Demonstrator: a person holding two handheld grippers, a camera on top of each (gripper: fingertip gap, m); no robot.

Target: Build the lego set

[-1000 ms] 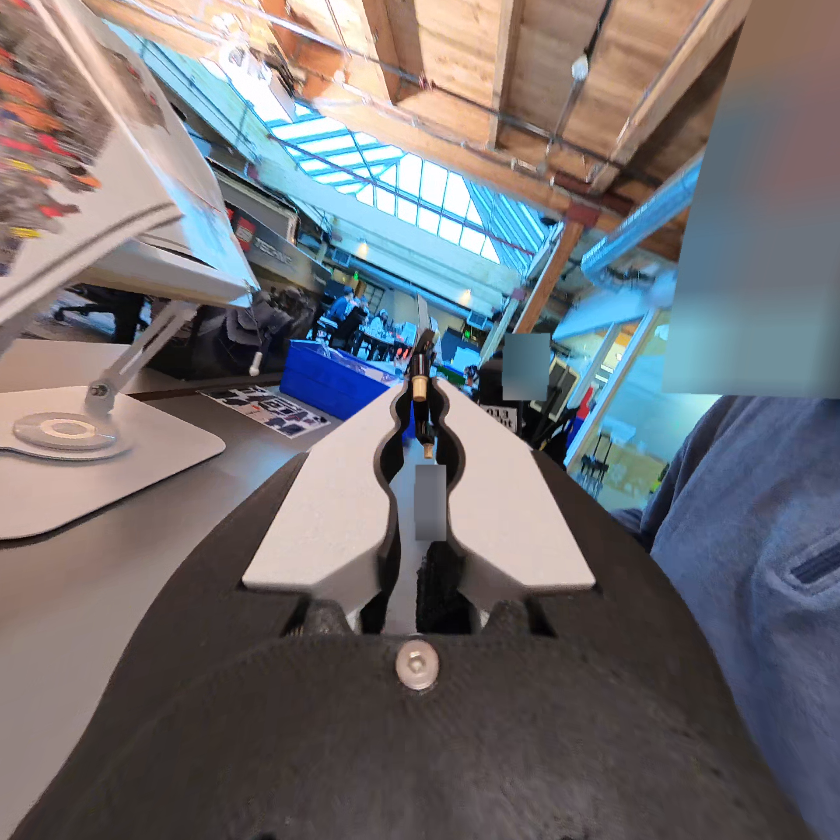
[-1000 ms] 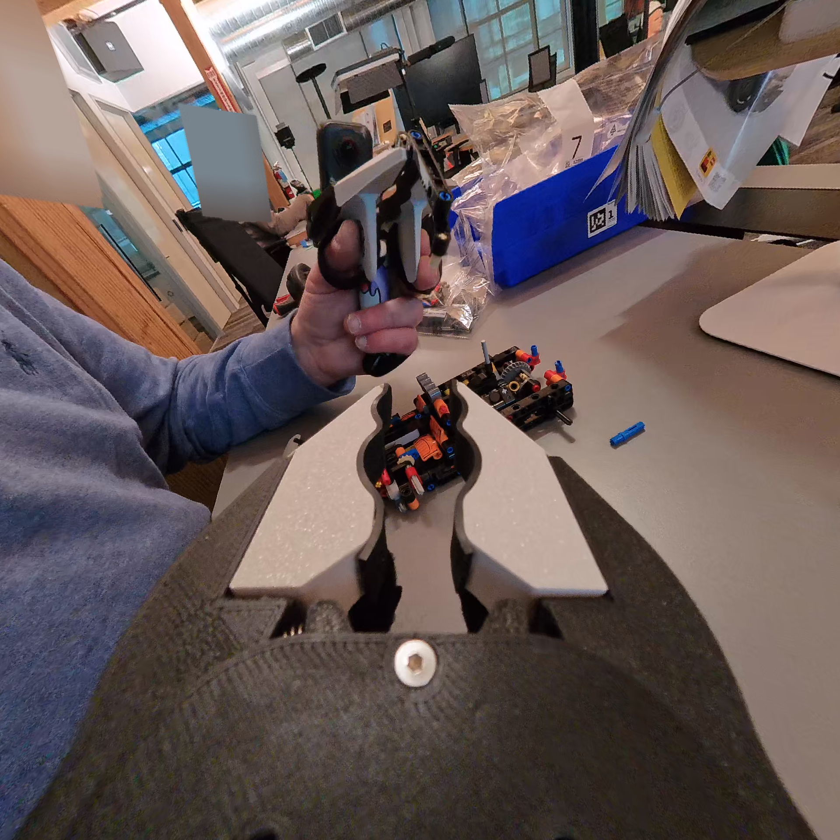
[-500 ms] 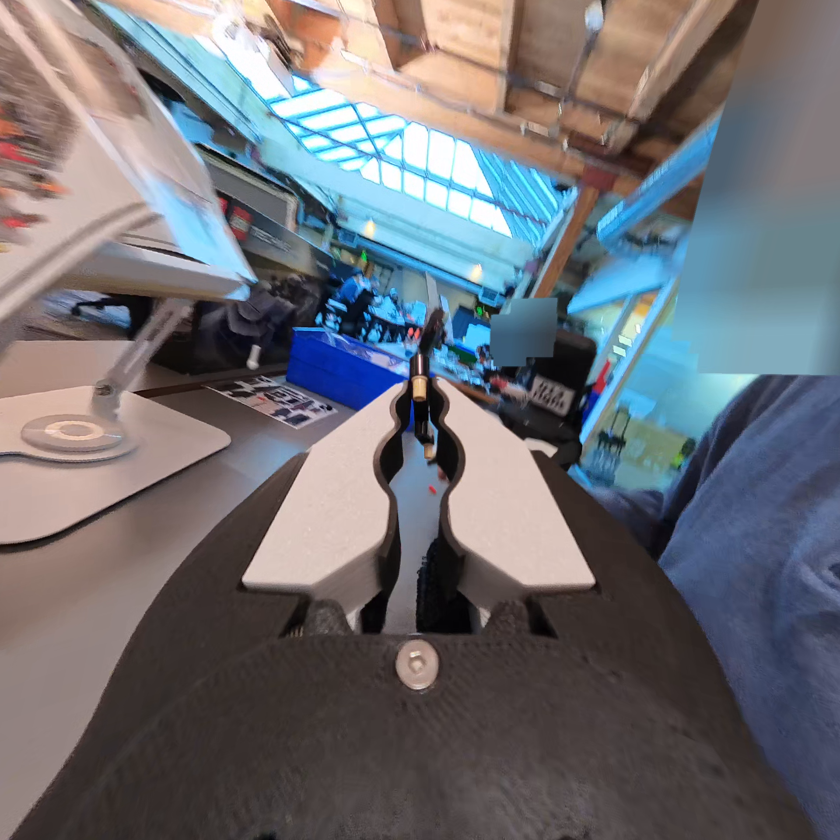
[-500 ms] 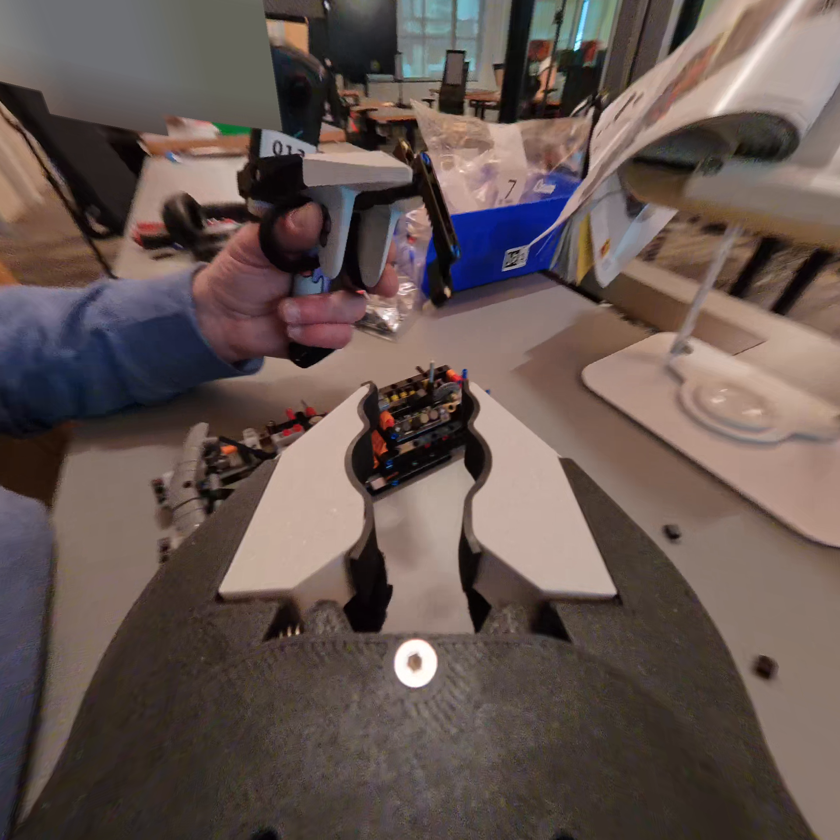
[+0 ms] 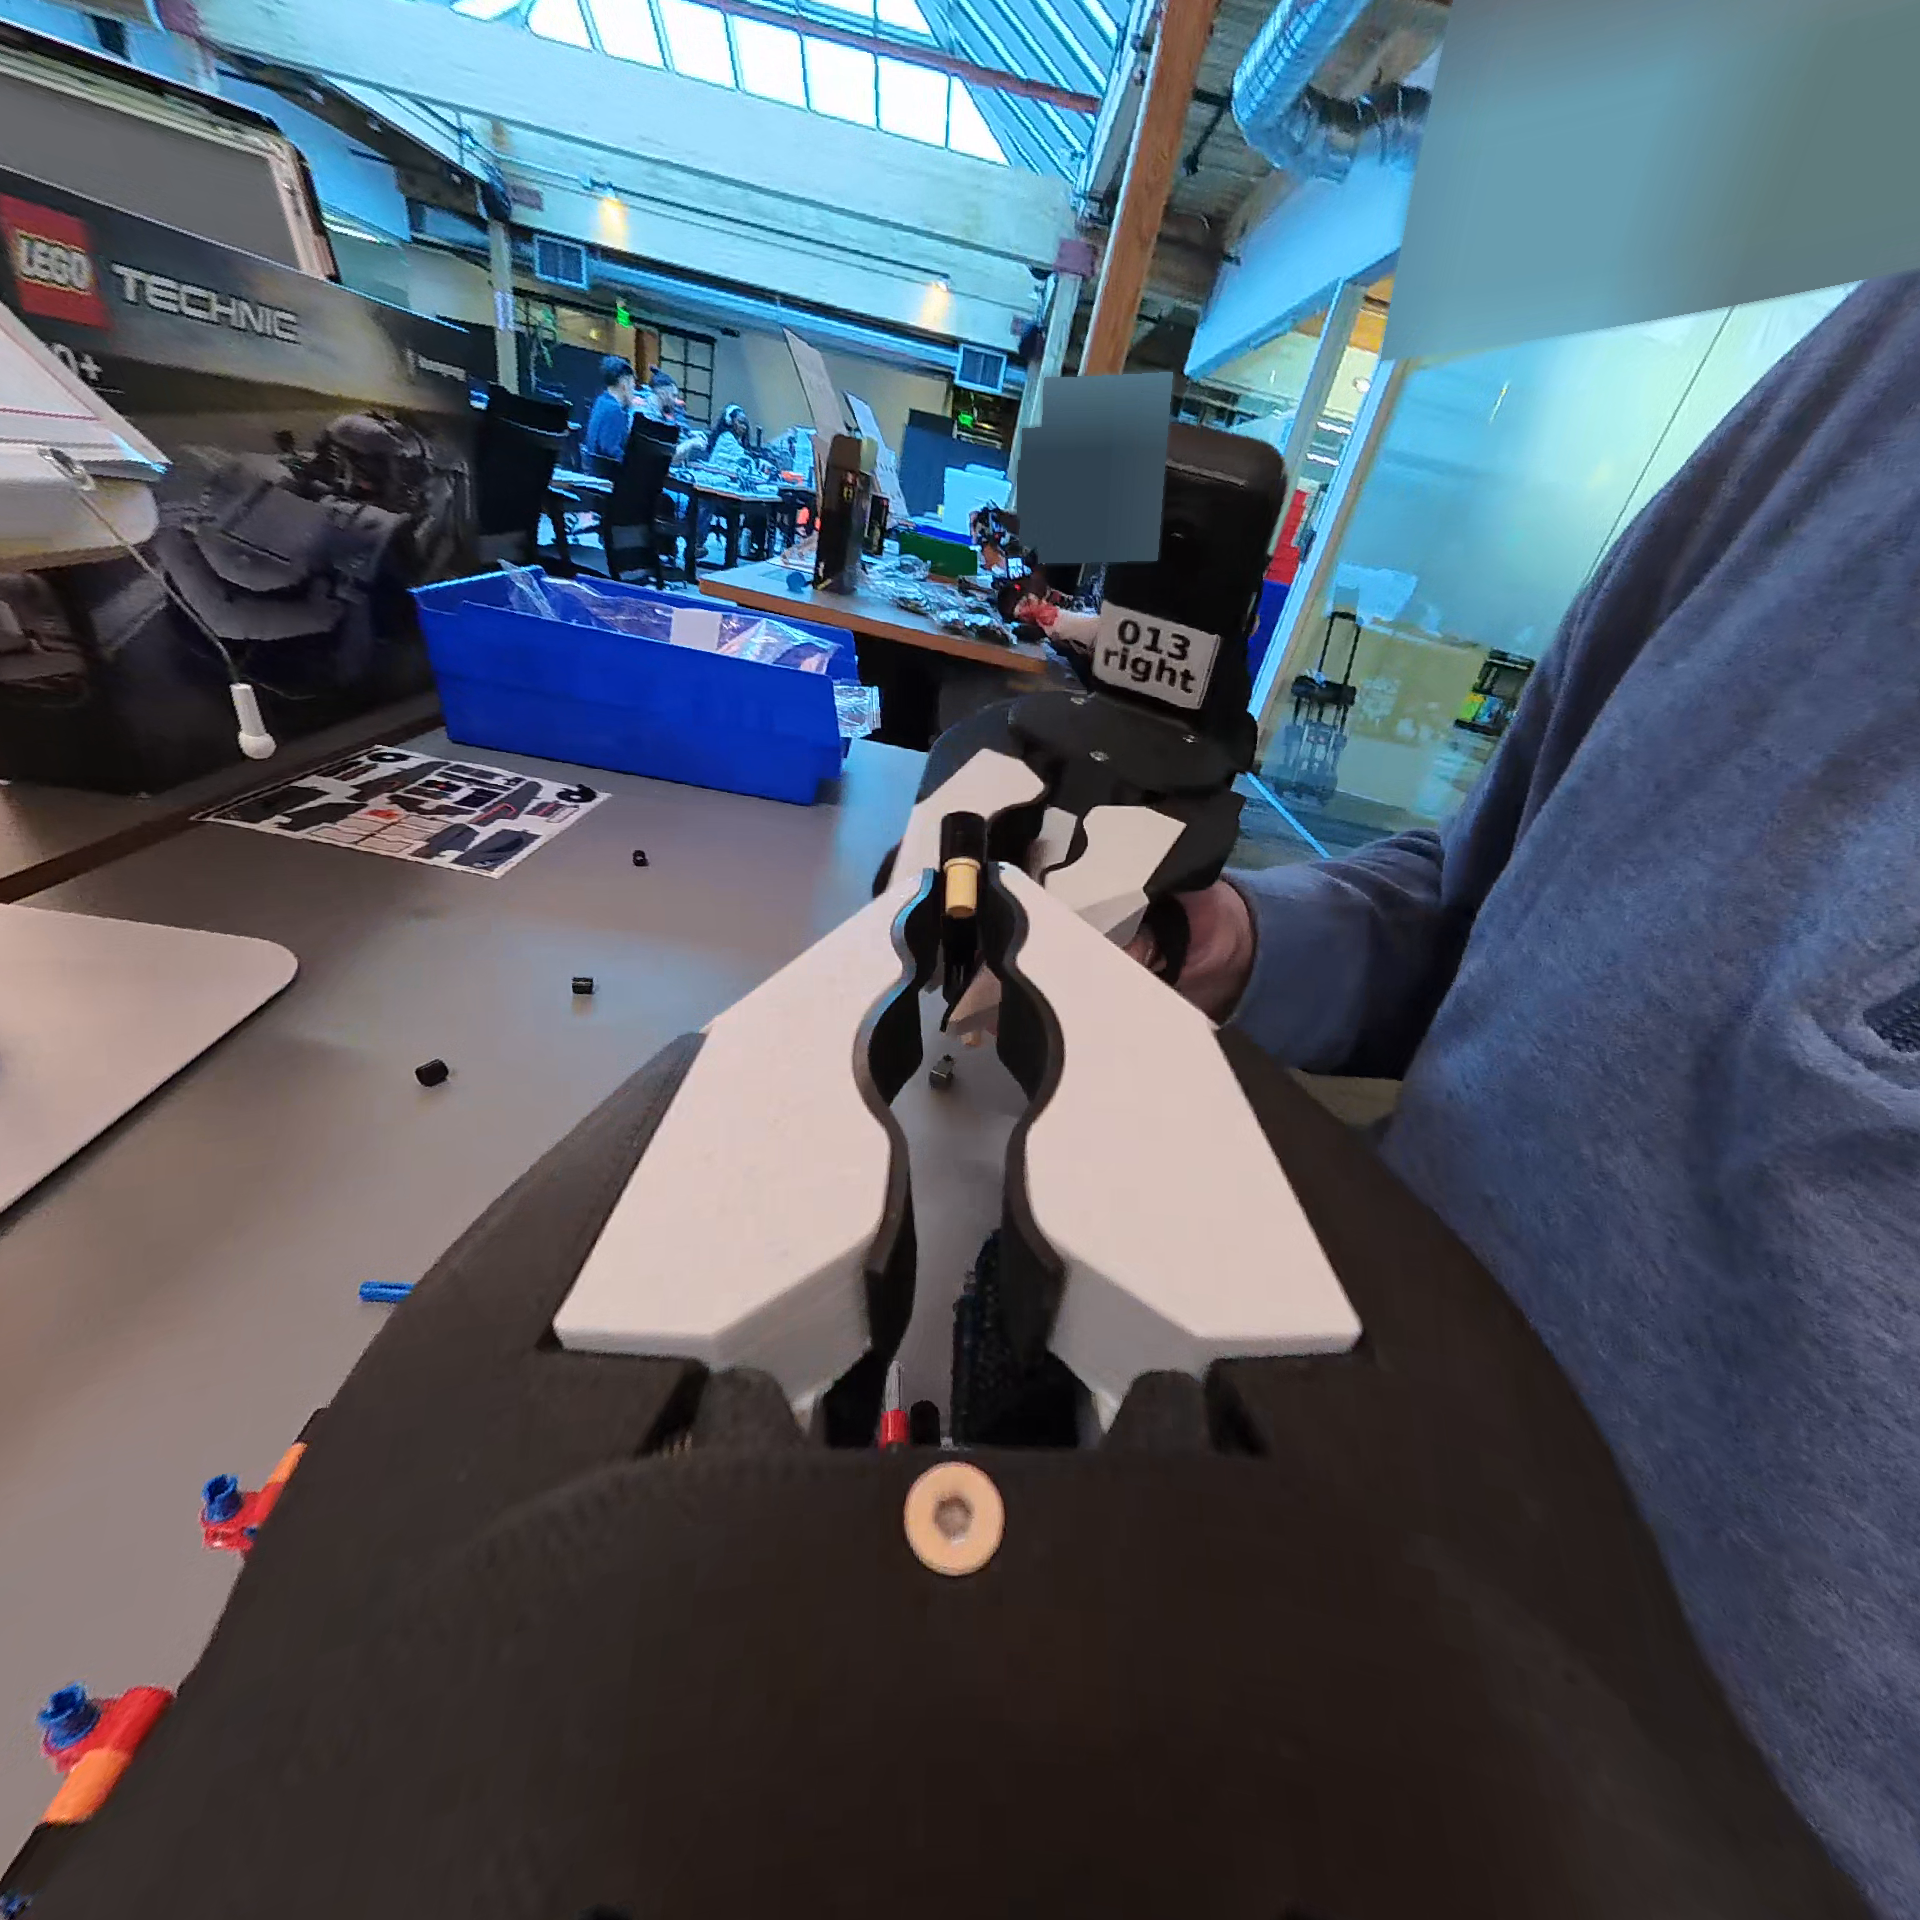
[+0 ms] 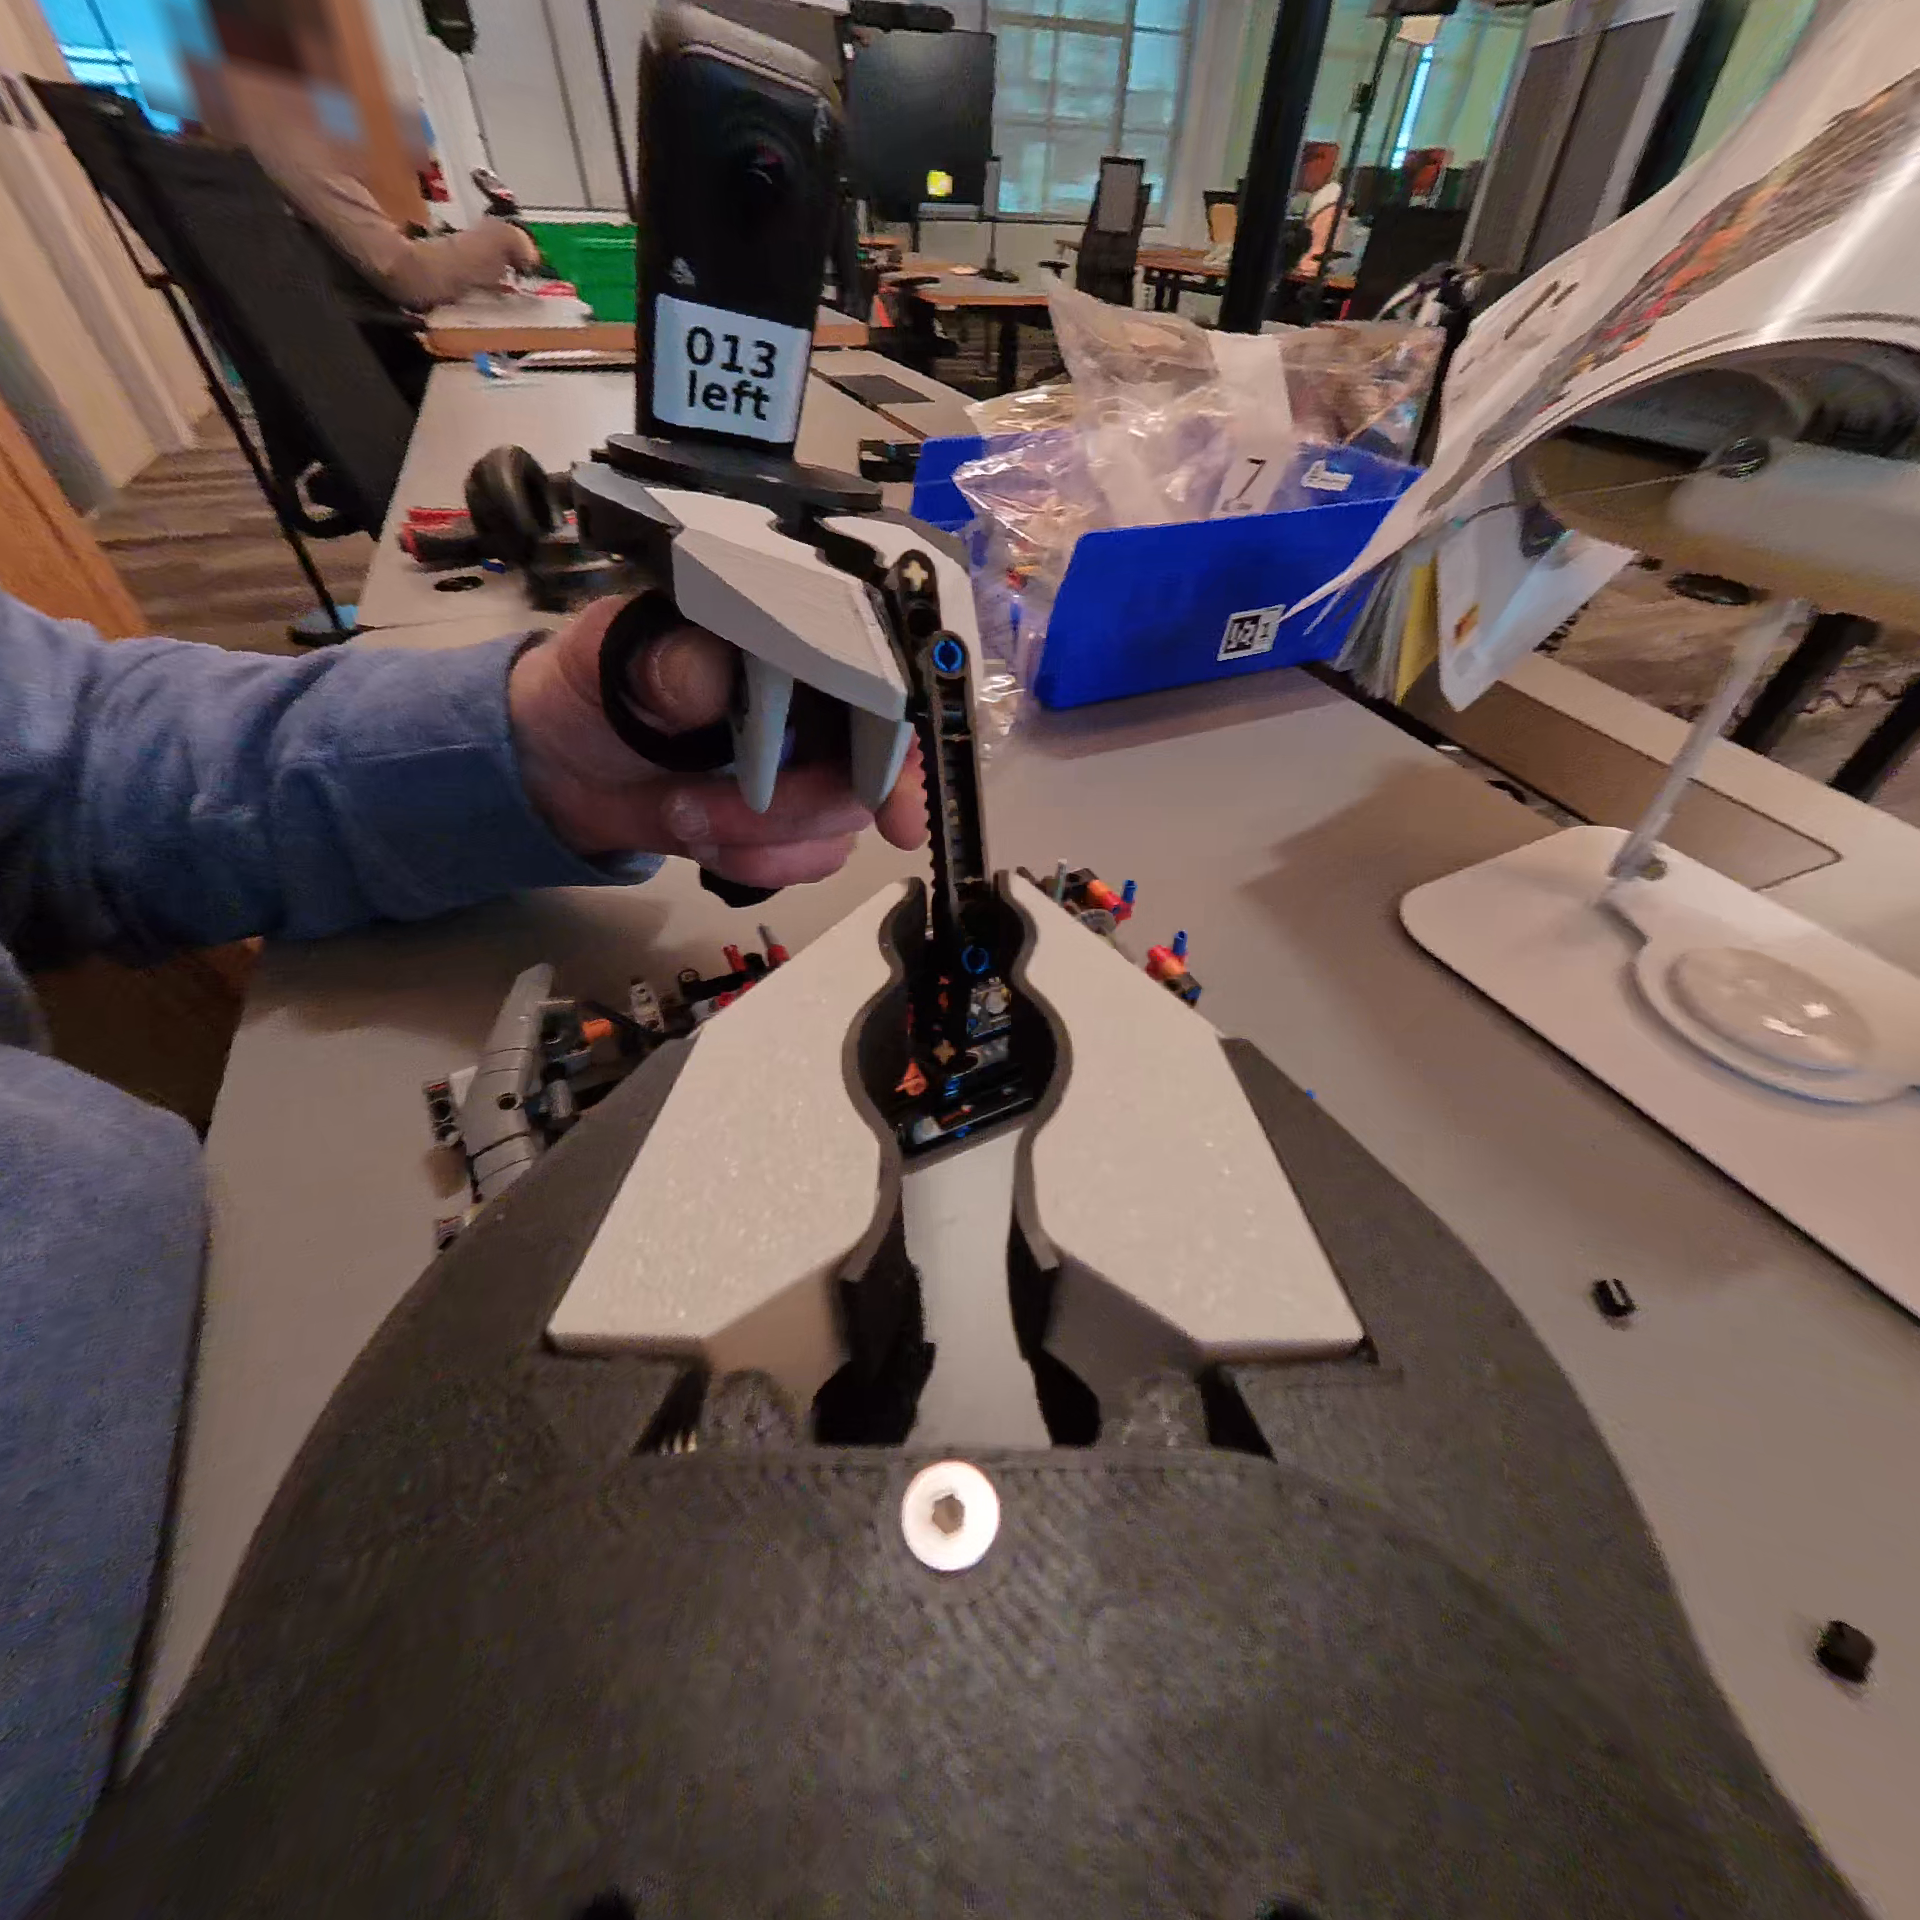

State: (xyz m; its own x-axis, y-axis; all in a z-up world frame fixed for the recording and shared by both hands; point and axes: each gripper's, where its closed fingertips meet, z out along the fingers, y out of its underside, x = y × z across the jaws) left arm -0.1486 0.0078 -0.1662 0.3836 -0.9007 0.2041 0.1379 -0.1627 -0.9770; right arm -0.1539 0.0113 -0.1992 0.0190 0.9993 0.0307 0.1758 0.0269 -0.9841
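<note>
My left gripper (image 5: pixel 958 904) is shut on a long black toothed beam (image 5: pixel 960 844) with a tan pin, and holds it above the table. In the right wrist view the left gripper (image 6: pixel 904 613) grips the beam (image 6: pixel 951 748) near its top, and the beam hangs down with blue pins in its holes. My right gripper (image 6: pixel 961 899) has its fingertips close on either side of the beam's lower part. It also shows in the left wrist view (image 5: pixel 1055 847), just beyond the left fingertips. The black lego build (image 6: pixel 966 1101) lies on the table under both grippers.
A grey sub-assembly (image 6: pixel 509 1070) lies to the left. A blue bin (image 6: pixel 1164 613) of bagged parts stands at the back. The booklet (image 6: pixel 1662 291) rests on a stand with a white base (image 6: pixel 1558 966). A sticker sheet (image 5: pixel 405 805), loose black pieces (image 5: pixel 431 1070) and a blue pin (image 5: pixel 384 1290) lie about. Both grippers' tips are roughly 15 cm from the grey sub-assembly (image 6: pixel 509 1070).
My left gripper has tilted down from the ceiling toward the table, still holding the beam. The right gripper has moved up to the beam and its jaws have narrowed around it.
</note>
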